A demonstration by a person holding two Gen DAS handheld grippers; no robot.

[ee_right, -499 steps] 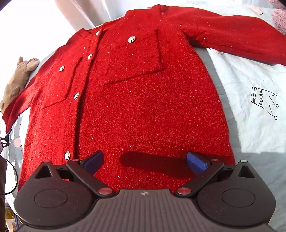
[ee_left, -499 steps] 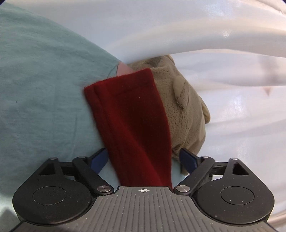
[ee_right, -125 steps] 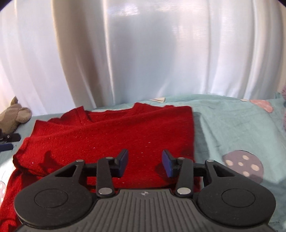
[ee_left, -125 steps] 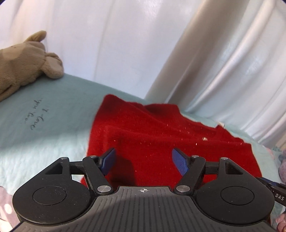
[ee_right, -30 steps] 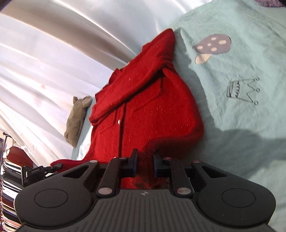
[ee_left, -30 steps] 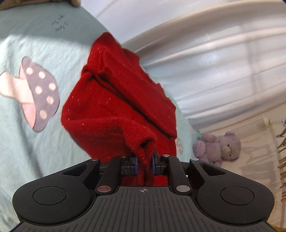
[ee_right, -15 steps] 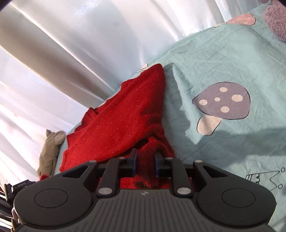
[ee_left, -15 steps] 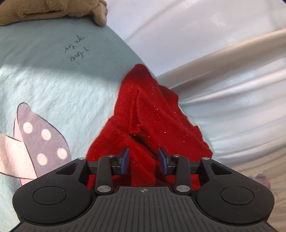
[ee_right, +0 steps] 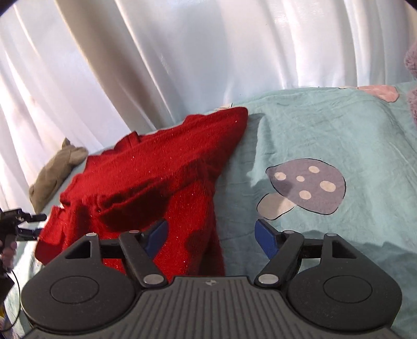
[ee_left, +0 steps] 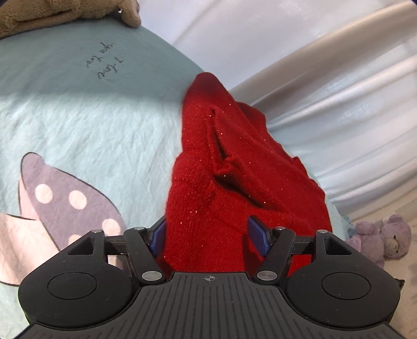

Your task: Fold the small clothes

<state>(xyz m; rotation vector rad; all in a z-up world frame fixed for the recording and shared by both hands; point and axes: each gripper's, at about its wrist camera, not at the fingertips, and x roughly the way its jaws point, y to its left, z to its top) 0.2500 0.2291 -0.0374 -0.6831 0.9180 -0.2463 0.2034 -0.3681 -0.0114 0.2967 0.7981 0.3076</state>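
The bed (ee_right: 338, 125), spread with a pale teal sheet printed with mushrooms and handwriting, fills the space ahead of both hand-held grippers and gives the wide, soft surface a fold needs. White curtains (ee_right: 182, 52) hang beyond its far edge.

On the sheet lies the red knitted garment (ee_left: 234, 169), bunched into a thick, layered bundle. It runs forward from the left hand-held gripper (ee_left: 209, 234) toward the curtains, and its near edge sits directly between that gripper's blue pads (ee_left: 256, 234). The pads stand clear of the knit on either side and the jaws are opening, so I judge the folded-over edge has just been laid down and is being let go.

From the right hand-held gripper (ee_right: 211, 237), the same bundle lies ahead and to the left, with its near corner reaching in by the left pad; bare sheet lies by the right pad. These jaws are also opening, with nothing pinched. Releasing both corners together would let the layer settle square, though the folds look lumpy and may want smoothing.

A tan plush toy (ee_left: 65, 13) rests far ahead and left of the left hand-held gripper, well apart from the garment. A lilac teddy bear (ee_left: 383, 237) sits off to its right, beyond the bed's edge.
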